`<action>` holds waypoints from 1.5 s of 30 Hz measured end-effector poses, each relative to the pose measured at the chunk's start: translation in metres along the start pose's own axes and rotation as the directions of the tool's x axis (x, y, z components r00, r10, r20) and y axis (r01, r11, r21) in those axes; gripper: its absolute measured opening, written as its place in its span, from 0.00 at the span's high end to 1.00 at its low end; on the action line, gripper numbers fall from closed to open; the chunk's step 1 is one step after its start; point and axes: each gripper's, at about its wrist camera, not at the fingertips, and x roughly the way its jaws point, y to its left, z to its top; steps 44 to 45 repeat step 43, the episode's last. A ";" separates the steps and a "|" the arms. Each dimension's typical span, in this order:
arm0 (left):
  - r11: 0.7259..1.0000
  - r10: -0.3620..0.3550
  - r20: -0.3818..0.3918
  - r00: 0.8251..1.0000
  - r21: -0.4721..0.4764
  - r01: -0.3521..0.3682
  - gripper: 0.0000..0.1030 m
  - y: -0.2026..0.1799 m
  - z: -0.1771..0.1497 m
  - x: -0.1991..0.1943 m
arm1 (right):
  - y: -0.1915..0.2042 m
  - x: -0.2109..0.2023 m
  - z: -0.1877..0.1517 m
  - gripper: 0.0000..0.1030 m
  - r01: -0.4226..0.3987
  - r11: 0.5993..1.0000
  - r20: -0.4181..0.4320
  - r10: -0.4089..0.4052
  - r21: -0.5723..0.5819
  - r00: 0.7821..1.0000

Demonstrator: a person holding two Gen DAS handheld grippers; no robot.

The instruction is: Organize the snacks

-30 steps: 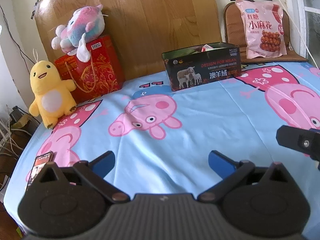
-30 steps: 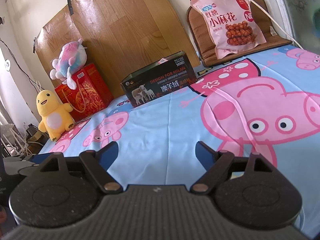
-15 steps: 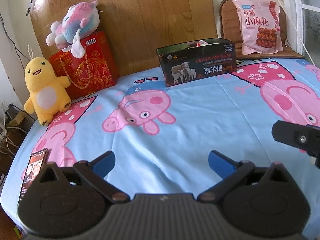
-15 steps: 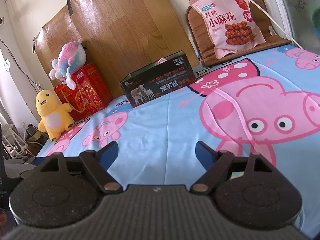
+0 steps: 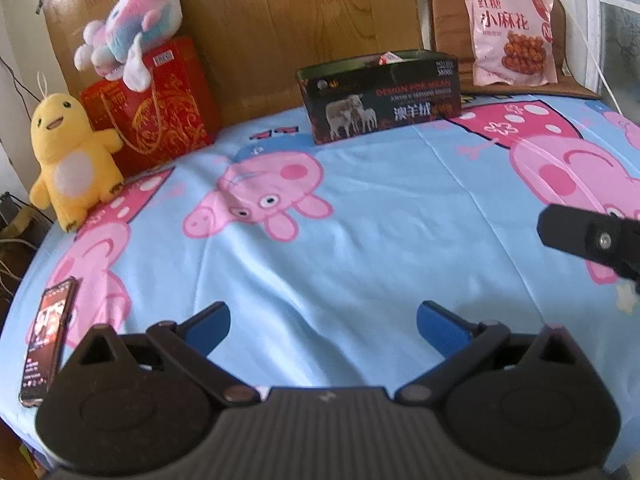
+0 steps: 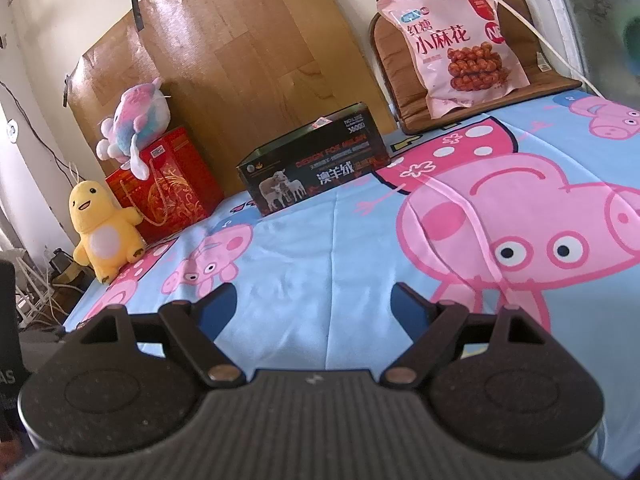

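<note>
Left hand-held gripper [image 5: 323,322]: fingers spread wide, nothing between the blue pads; it hovers over the near part of the sheet.
Right hand-held gripper [image 6: 313,306]: fingers likewise spread wide and empty, above the sheet; one of its black parts shows at the right edge of the left wrist view.
Surface: a bed or table under a light blue cartoon-pig sheet [image 5: 360,240]; which of the two cannot be told.
Snack bag [image 6: 456,42]: pink, printed with twisted fried dough; it leans upright against a brown cushion [image 6: 404,80] at the far right, well apart from both grippers.
Dark box [image 6: 316,164]: open-topped, with sheep printed on its side; it stands at the far edge against the wooden board [image 6: 224,60], left of the snack bag. A small wrapper [image 5: 388,57] shows above its rim.
Red gift bag [image 5: 156,108]: far left, against the board, with a pink and blue plush toy [image 5: 128,36] on top.
Yellow plush duck [image 5: 70,156]: upright, just beside the red gift bag.
Phone [image 5: 48,344]: lies flat at the near left edge of the sheet, screen lit.
</note>
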 end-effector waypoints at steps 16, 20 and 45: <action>0.999 -0.025 -0.013 1.000 0.033 0.026 0.00 -0.013 -0.001 0.000 | -0.004 0.000 0.002 0.16 0.013 1.000 -0.001 -0.013 0.018 1.000; 0.999 -0.025 -0.010 1.000 0.032 0.025 0.00 -0.013 -0.001 0.000 | -0.004 0.001 0.002 0.16 0.013 1.000 -0.001 -0.013 0.019 1.000; 0.997 0.046 0.055 0.997 -0.057 -0.043 0.00 0.014 0.003 -0.006 | 0.002 0.002 0.000 0.16 0.016 1.000 -0.012 -0.016 -0.002 1.000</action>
